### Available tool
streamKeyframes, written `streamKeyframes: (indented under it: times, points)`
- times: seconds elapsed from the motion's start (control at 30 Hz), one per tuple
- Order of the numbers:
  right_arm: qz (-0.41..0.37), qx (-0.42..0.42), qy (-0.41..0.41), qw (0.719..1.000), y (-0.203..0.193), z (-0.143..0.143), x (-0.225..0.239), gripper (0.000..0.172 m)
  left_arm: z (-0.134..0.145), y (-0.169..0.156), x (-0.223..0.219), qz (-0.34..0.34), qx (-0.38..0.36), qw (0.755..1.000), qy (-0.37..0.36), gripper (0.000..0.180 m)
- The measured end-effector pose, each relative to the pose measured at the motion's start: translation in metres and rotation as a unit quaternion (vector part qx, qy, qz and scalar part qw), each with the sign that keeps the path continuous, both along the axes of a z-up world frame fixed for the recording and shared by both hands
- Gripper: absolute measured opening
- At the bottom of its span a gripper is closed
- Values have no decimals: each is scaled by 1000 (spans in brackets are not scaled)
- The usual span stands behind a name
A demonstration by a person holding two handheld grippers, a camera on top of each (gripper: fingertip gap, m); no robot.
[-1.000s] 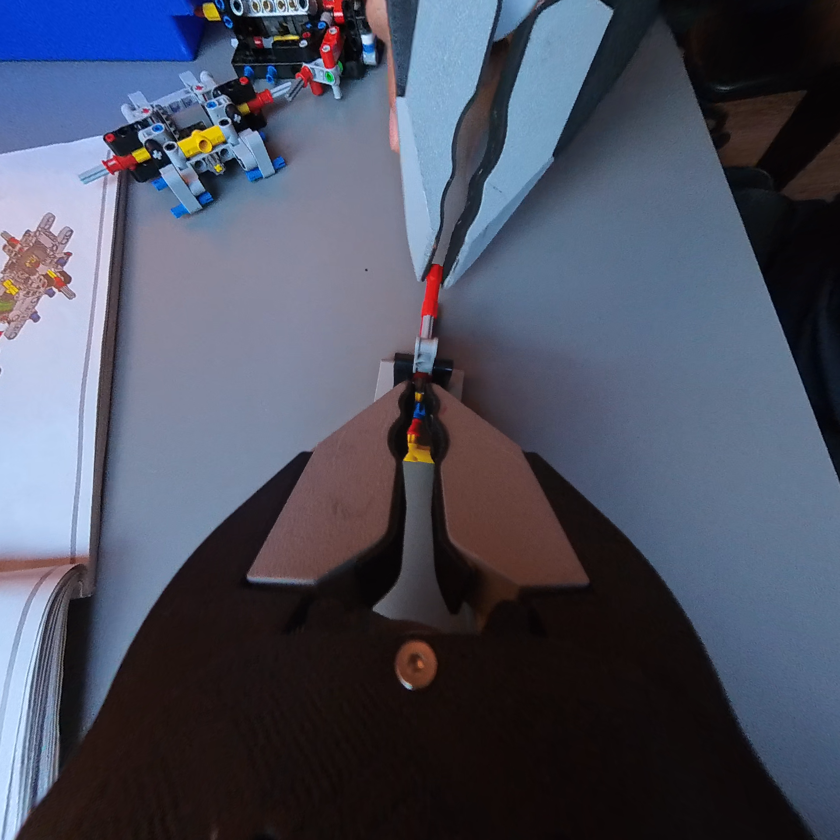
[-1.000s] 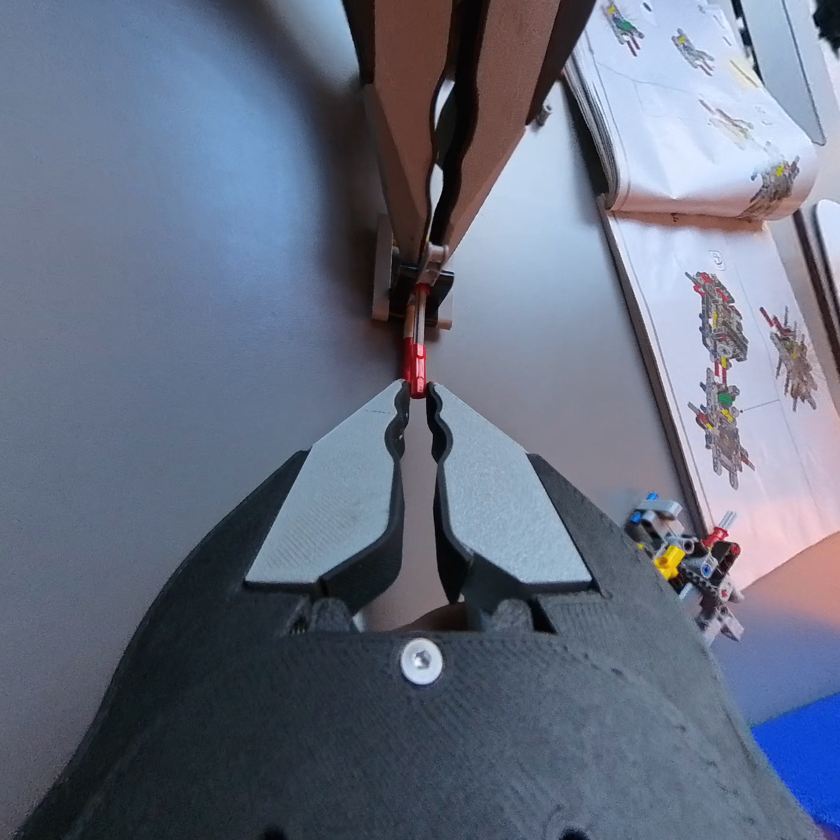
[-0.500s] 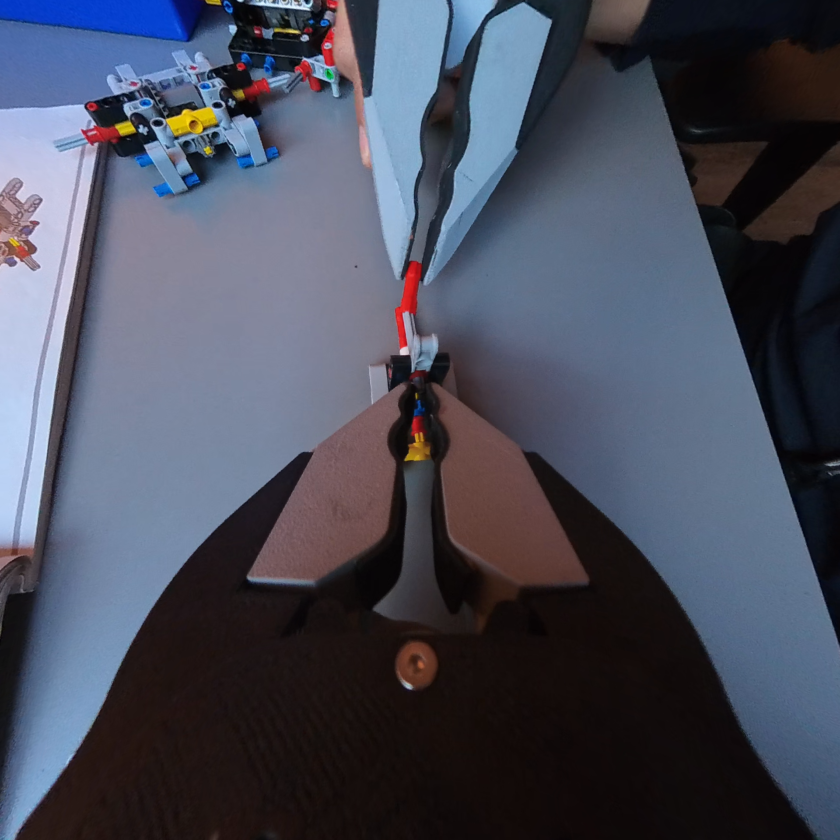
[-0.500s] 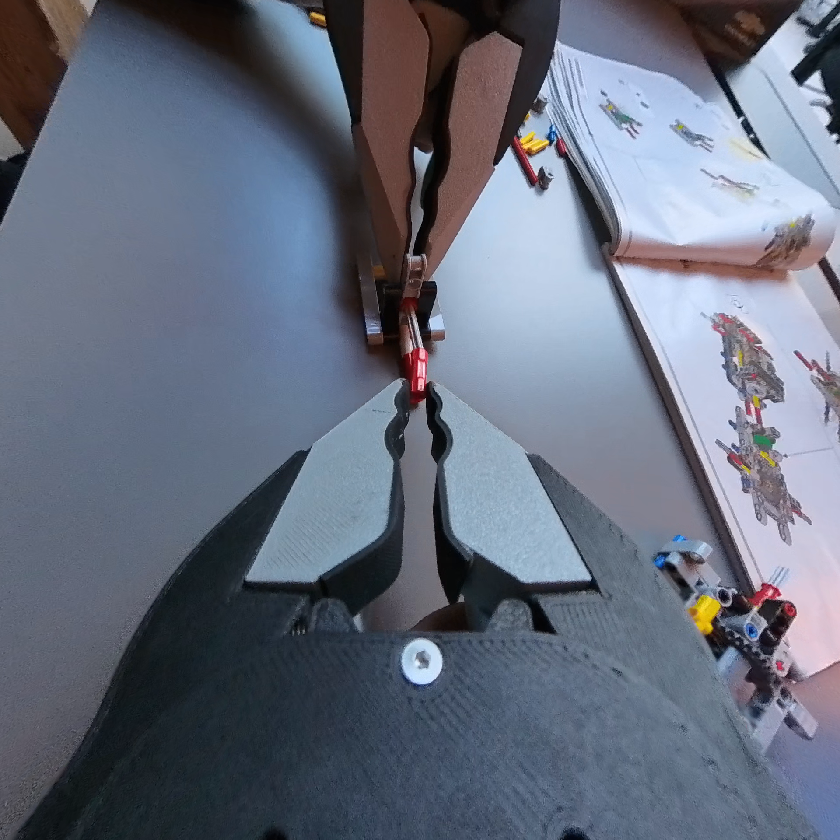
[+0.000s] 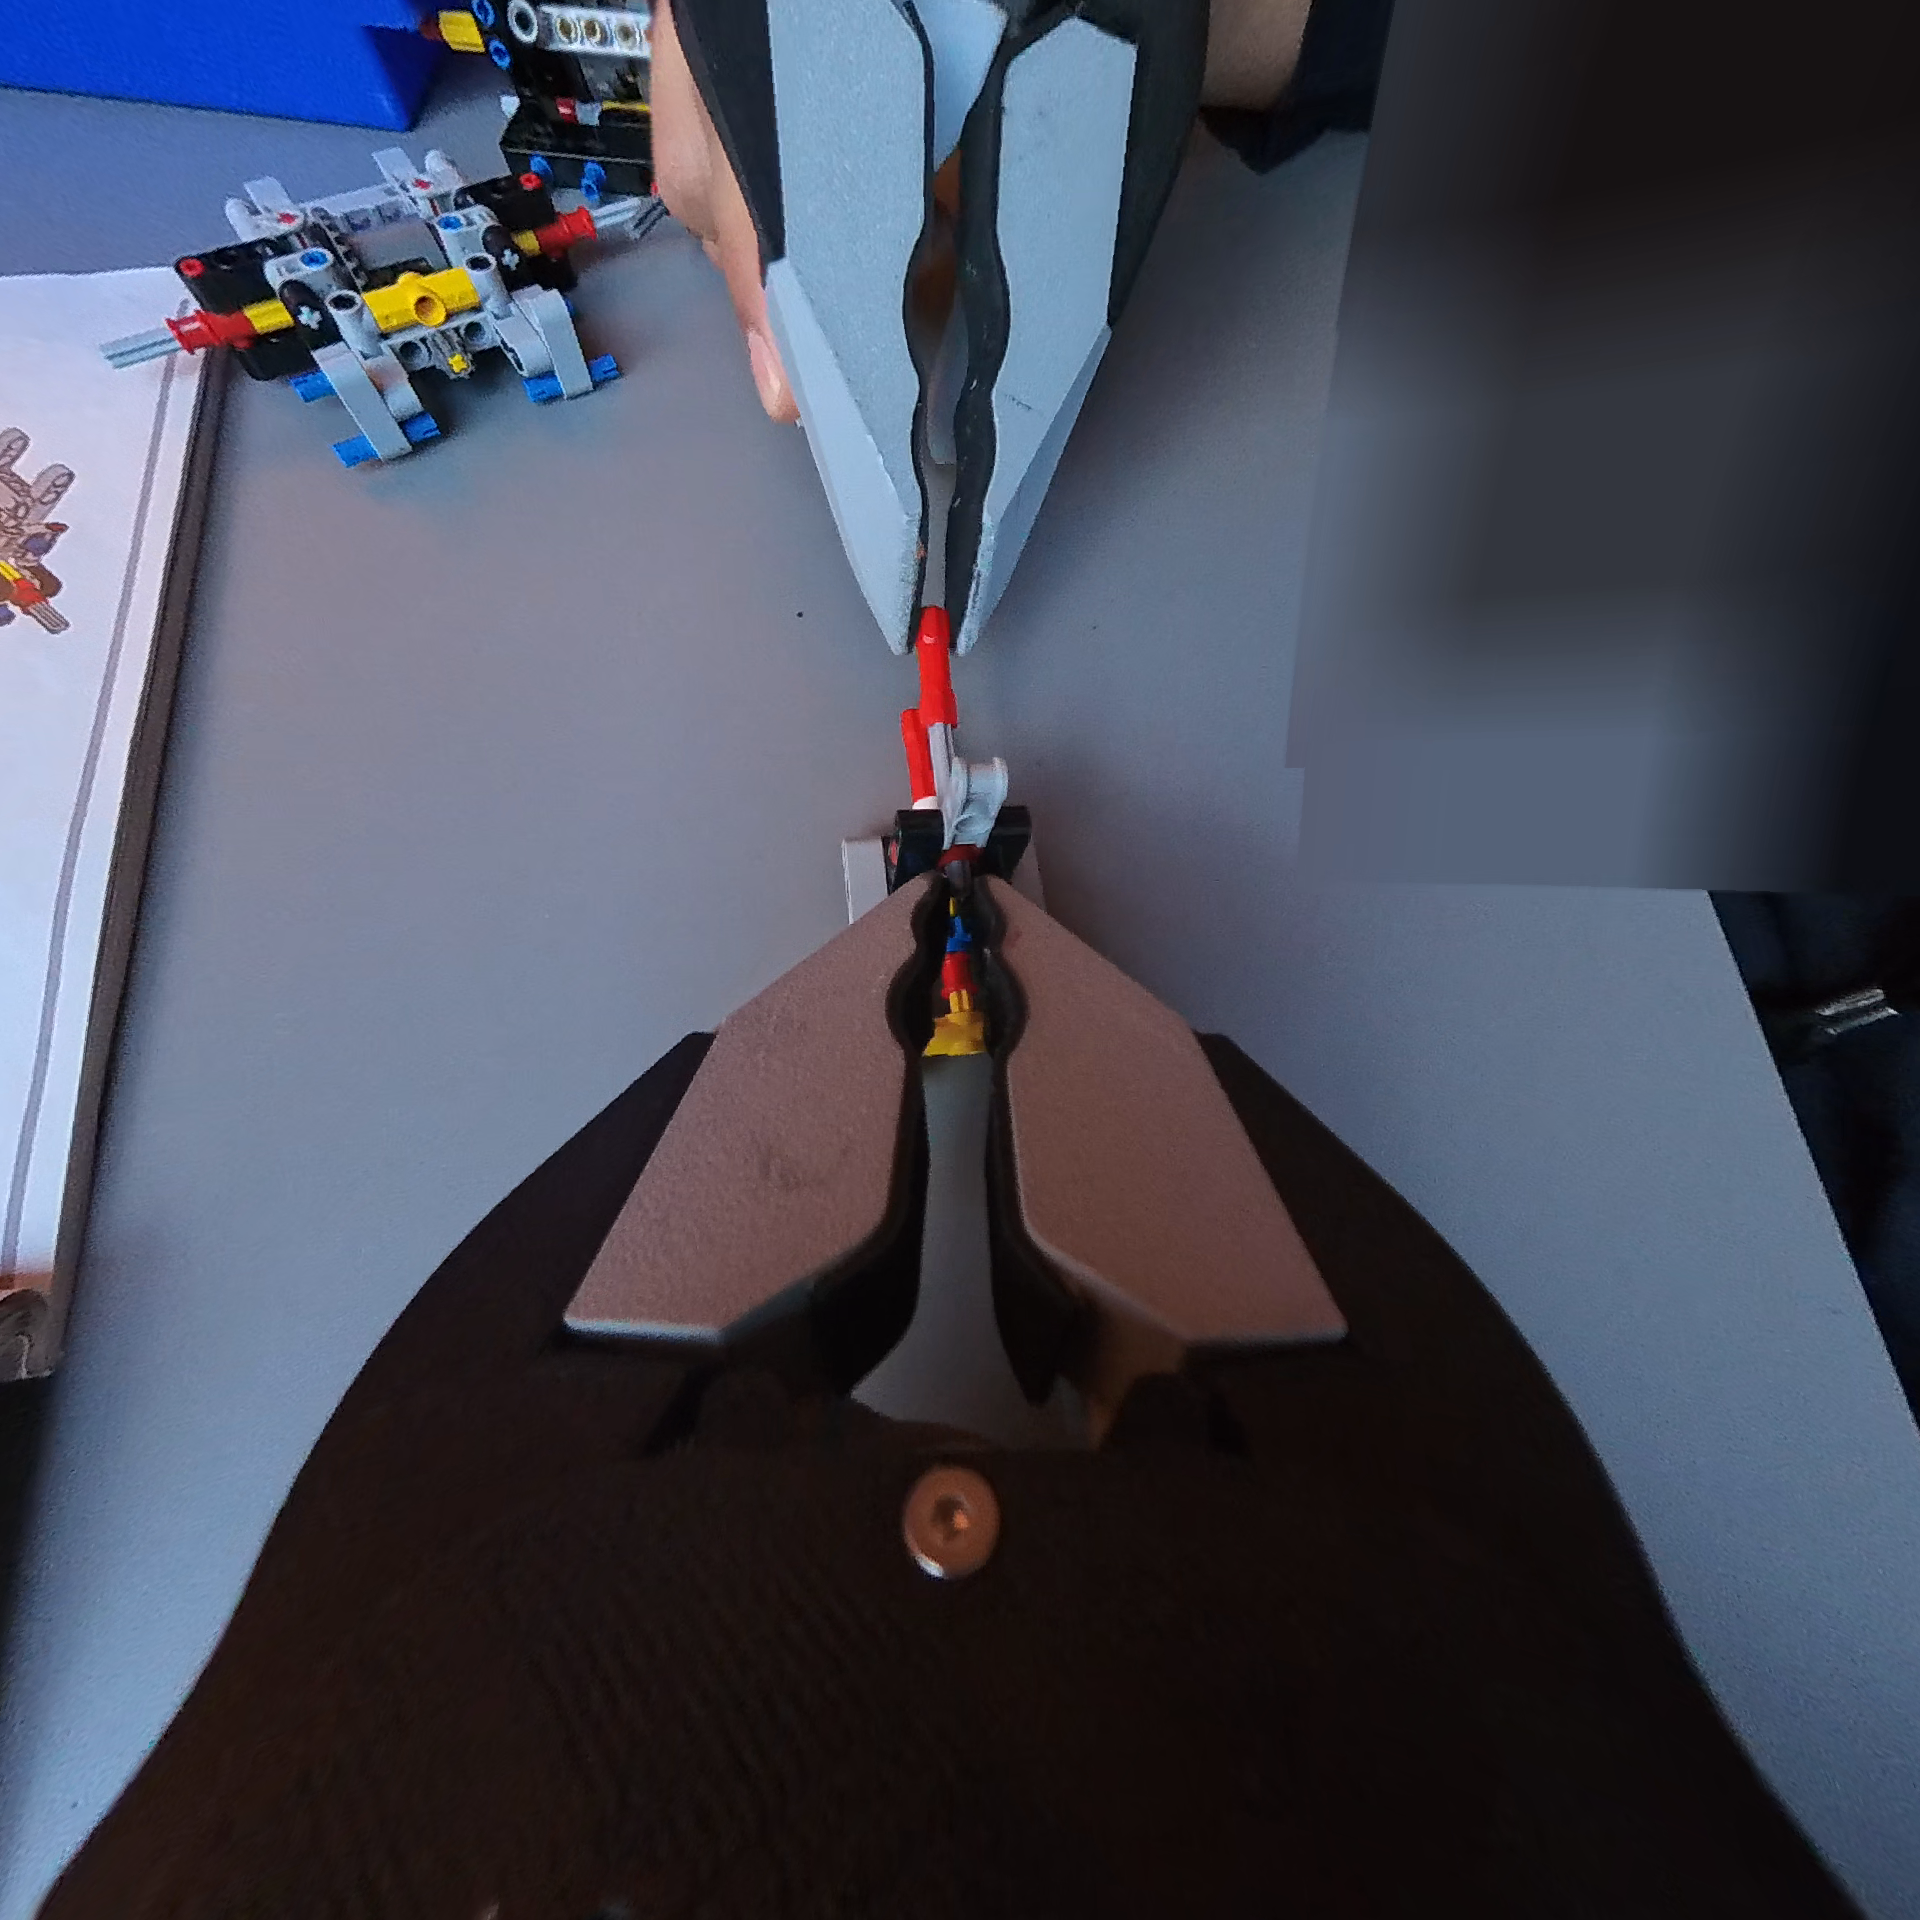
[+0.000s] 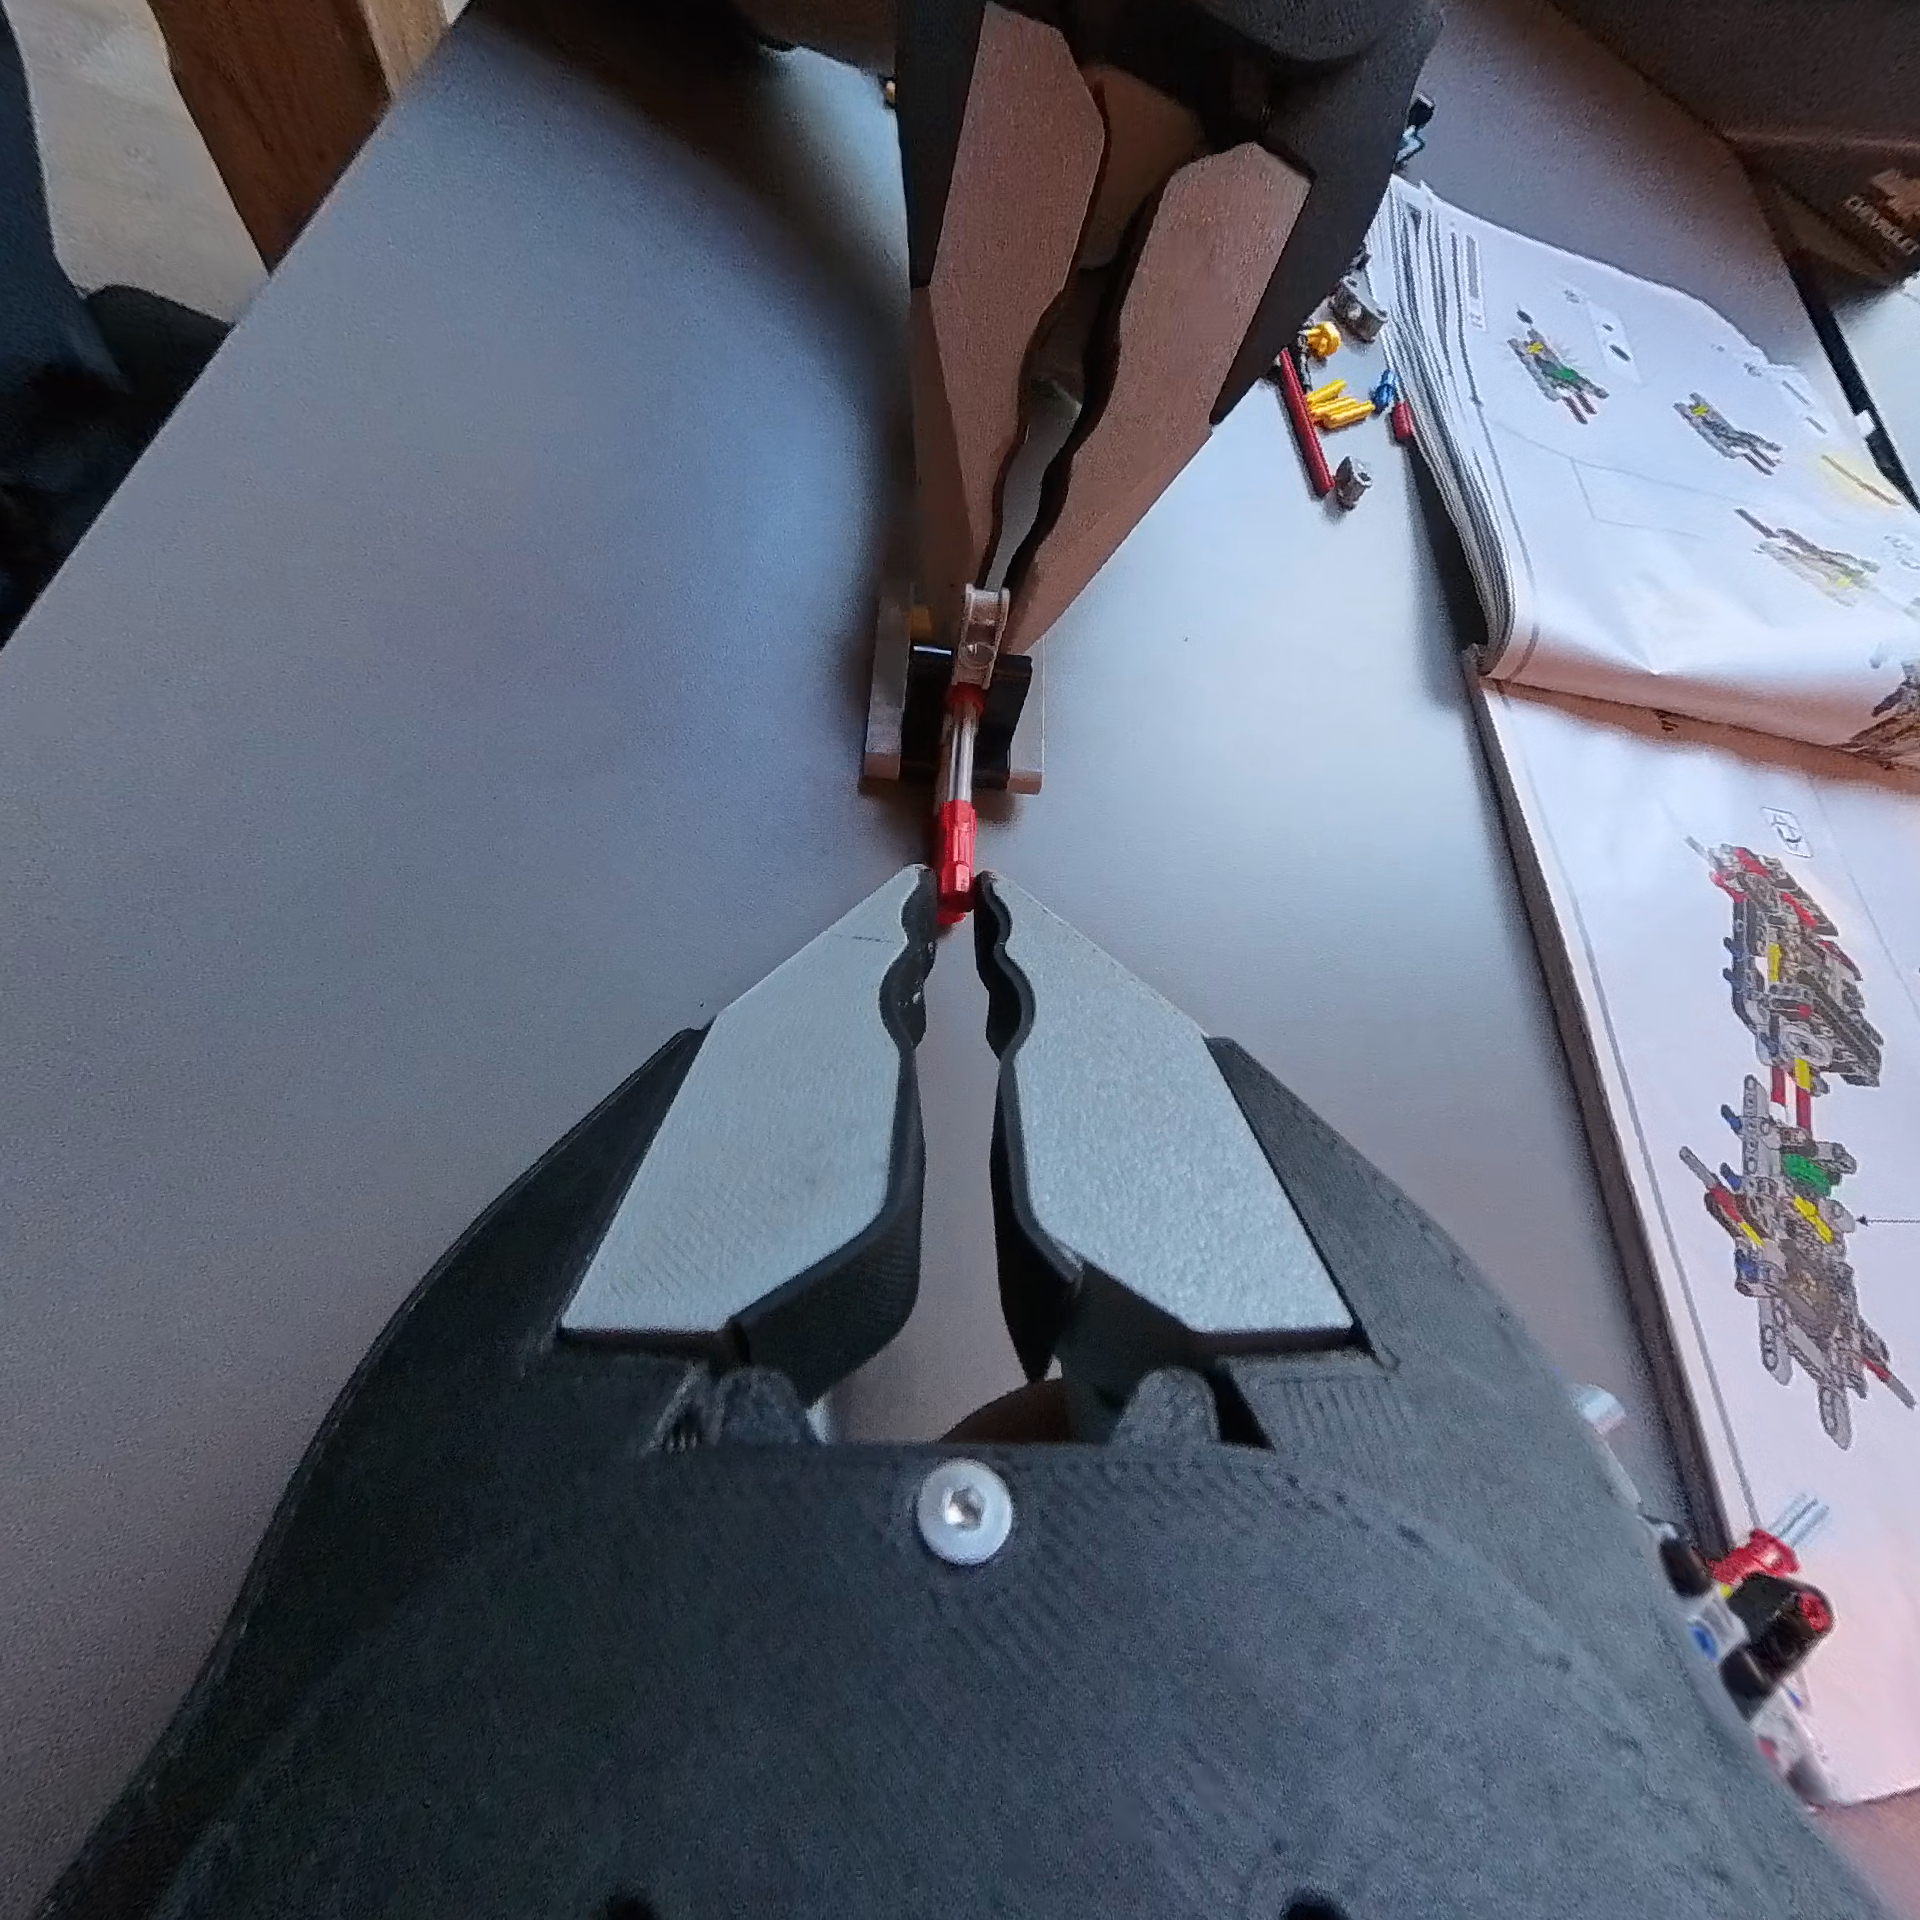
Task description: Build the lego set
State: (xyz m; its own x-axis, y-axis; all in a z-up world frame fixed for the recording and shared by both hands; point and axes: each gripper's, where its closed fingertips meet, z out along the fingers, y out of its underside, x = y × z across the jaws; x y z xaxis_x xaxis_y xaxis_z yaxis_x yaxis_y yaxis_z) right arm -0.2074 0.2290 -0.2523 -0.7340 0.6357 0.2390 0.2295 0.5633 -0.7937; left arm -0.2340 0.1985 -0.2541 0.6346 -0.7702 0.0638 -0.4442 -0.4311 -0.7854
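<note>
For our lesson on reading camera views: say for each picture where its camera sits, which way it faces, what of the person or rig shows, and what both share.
Left wrist view: sits behind the left gripper, facing the right gripper; a thumb shows.
Right wrist view: sits behind the right gripper, facing the left gripper.
Shared: grey table, instruction booklet, and the small brick assembly with its red axle, held by both jaws.

Grey tabletop point(image 6: 436, 644): a broad bare stretch is seen left of the two meeting grippers in the right wrist view, open to the table's edge. The middle is blocked by the small black-and-grey brick assembly point(image 6: 951, 717) with its red-tipped axle point(image 6: 956, 852), pinched between both fingertip pairs. The right side is crowded by the open white instruction booklet point(image 6: 1704, 540), loose yellow and red pins point(image 6: 1330, 400), and a multicoloured brick model point(image 5: 405, 312) near a blue bin point(image 5: 208, 52).
</note>
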Motion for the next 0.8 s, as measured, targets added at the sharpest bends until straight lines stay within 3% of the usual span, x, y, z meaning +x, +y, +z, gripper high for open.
streamKeyframes:
  times: [0.8]
  points:
    - [-23, 30, -20, 999, 0, -6, 1, 3, -1, 0, 0, 18, -26, 999, -9, 0]
